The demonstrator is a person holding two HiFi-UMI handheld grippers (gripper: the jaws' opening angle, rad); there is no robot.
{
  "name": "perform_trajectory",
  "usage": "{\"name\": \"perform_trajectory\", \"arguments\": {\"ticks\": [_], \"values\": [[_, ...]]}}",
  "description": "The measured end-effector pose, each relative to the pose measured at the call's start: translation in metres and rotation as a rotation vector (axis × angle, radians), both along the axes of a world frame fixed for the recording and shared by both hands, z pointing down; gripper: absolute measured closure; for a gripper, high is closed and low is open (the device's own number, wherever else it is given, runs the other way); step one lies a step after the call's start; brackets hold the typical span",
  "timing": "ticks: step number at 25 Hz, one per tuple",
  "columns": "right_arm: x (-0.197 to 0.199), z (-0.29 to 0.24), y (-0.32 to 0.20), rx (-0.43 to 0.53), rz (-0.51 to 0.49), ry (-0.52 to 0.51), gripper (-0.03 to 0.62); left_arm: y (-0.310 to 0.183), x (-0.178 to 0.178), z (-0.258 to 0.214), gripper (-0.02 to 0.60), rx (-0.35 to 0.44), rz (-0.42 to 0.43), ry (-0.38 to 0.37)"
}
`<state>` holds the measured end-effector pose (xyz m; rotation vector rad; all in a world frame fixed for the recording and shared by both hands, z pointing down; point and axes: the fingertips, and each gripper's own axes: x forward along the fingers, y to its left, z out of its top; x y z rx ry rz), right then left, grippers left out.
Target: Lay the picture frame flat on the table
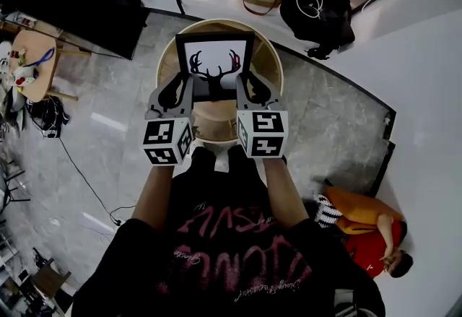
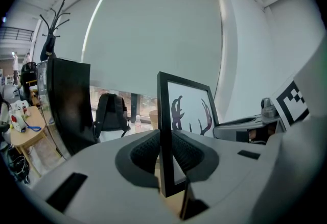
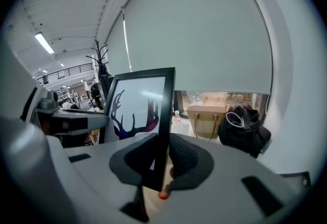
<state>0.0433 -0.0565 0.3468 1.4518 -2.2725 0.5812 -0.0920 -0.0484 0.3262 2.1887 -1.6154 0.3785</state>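
Head view, looking steeply down: the lower edge of the picture frame (image 1: pixel 215 61) is hidden behind both tongs, so it cannot be told whether it touches the round wooden tabletop (image 1: pixel 273 66) beneath it. The frame, the tongs and their marker cubes (image 1: pixel 167 141) cover much of that tabletop. In the right gripper view, a small orange-red spot (image 3: pixel 163 195) below the jaws is too small to identify.

The frame stands upright over the tabletop, not laid flat. Its print of dark antlers faces the person. It sits between the two tongs: the left tongs (image 1: pixel 185 84) are clamped on its left side edge, and the right tongs (image 1: pixel 244 84) are clamped on its right side edge. Each gripper view shows the black frame edge-on, running straight up between the dark ribbed pads (image 2: pixel 143 154), which pinch it near its lower corner.

Counted: one picture frame, two tongs, two marker cubes, one tabletop.
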Motion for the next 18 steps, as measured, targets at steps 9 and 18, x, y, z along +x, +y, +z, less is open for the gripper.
{"name": "perform_trajectory", "arguments": {"ticks": [9,18], "values": [[-0.002,0.021,0.001,-0.052,0.002,0.01,0.513,0.001,-0.003,0.022,0.508,-0.051,-0.006,0.008],[0.0,0.043,0.006,-0.098,-0.002,0.016,0.513,0.006,0.0,0.044,0.508,-0.098,-0.015,0.02]]}}
